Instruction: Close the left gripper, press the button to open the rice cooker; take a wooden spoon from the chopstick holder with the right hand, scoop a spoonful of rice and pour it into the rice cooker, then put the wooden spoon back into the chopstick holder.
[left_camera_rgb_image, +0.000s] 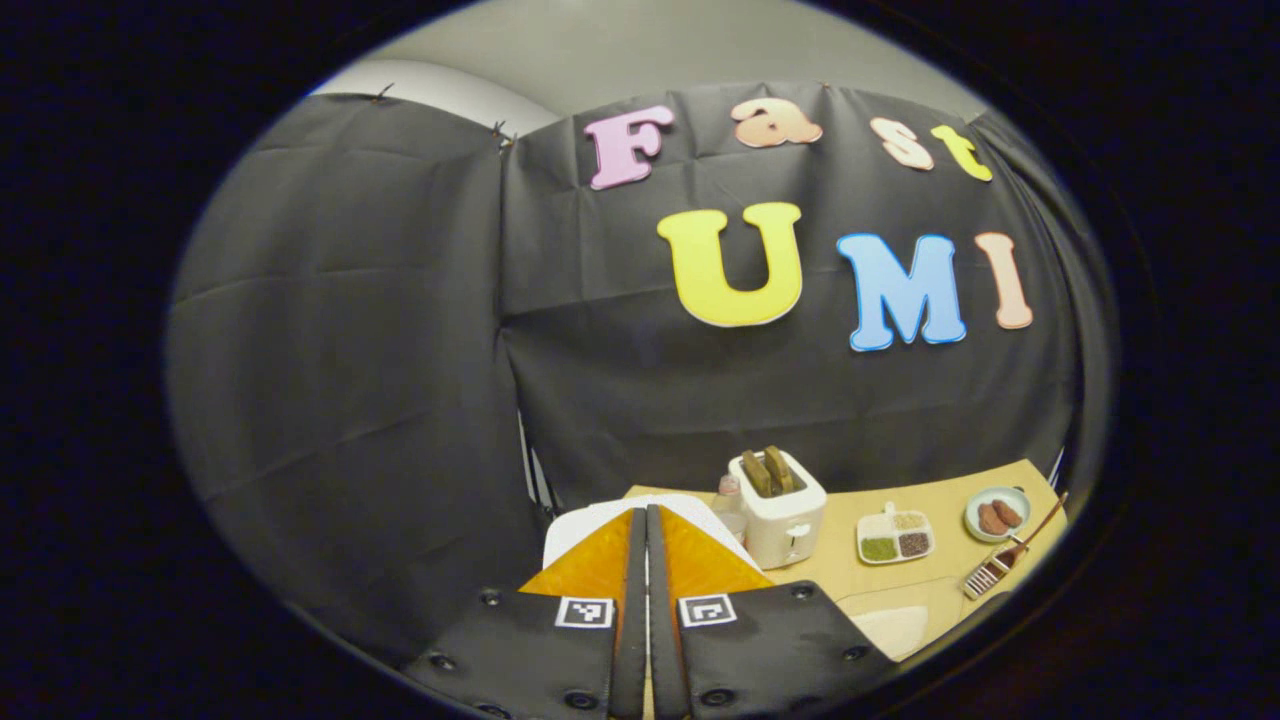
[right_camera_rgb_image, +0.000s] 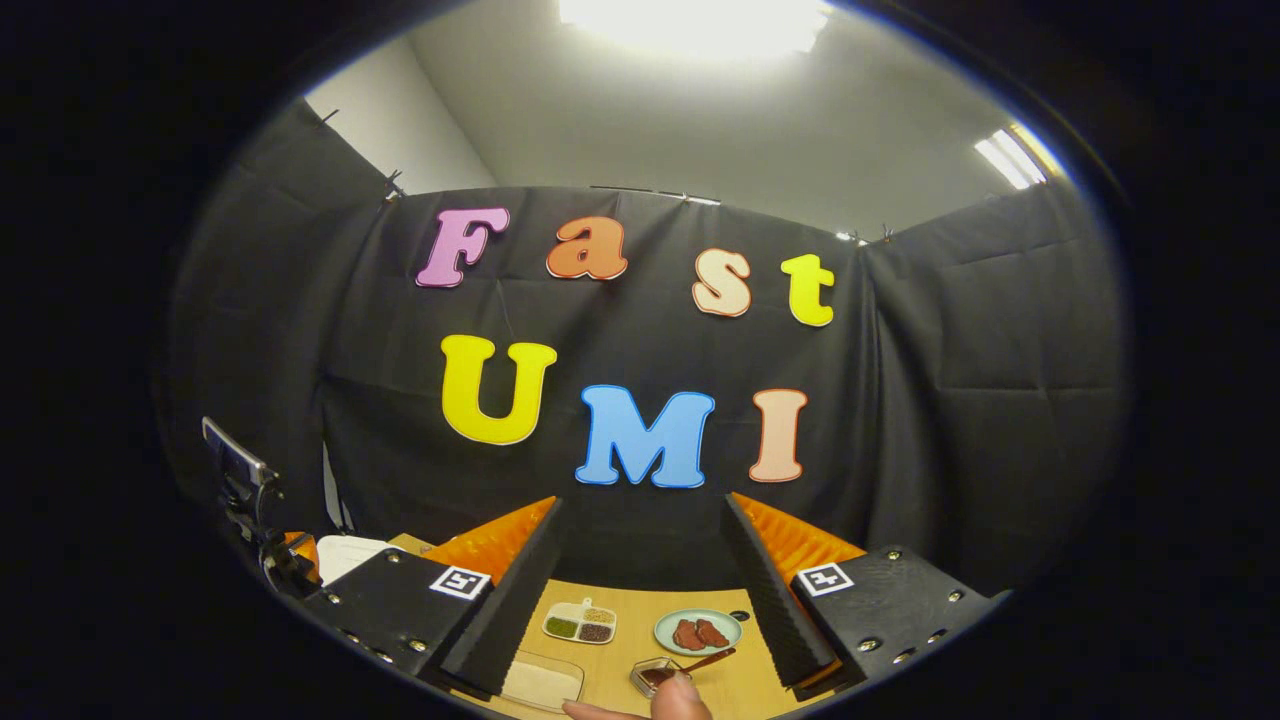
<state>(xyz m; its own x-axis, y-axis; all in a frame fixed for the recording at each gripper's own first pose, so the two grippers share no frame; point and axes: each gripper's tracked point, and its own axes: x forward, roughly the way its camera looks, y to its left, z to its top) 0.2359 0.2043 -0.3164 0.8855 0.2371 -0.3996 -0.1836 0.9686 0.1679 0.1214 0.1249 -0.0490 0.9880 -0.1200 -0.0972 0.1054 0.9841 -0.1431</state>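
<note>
Left hand-held gripper (left_camera_rgb_image: 646, 600): fingers pressed together, nothing between them, only a thin seam showing. It hangs above the near left part of the surface (left_camera_rgb_image: 950, 575), pointing toward the back wall.

Just beyond its fingertips lies the white top of the rice cooker (left_camera_rgb_image: 580, 525), lid down; the fingers cover most of it, and I cannot tell whether they touch it.

To the right of the cooker stands a white toaster (left_camera_rgb_image: 780, 515) with two brown slices upright in its slots. A small pale jar (left_camera_rgb_image: 730, 505) is tucked between cooker and toaster.

Farther right on the surface: a divided dish (left_camera_rgb_image: 895, 537) with four compartments of grains, green and dark ones in the near pair, pale ones behind. Beyond it a round plate (left_camera_rgb_image: 997, 513) carrying two reddish-brown pieces.

Near the right edge, the chopstick holder (left_camera_rgb_image: 990, 572) with the wooden spoon (left_camera_rgb_image: 1040, 522) in it, handle slanting up and to the right.

A shallow tray of pale rice (left_camera_rgb_image: 893, 630) sits at the near edge, in front of the divided dish.

Right hand-held gripper (right_camera_rgb_image: 640, 580): jaws spread wide, empty, held high over the surface and well apart from everything on it. Below the gap, a fingertip (right_camera_rgb_image: 680, 700) of a person pokes in at the bottom edge, just beside the chopstick holder.

At far left of the right gripper view, a phone on a stand (right_camera_rgb_image: 235, 455).
</note>
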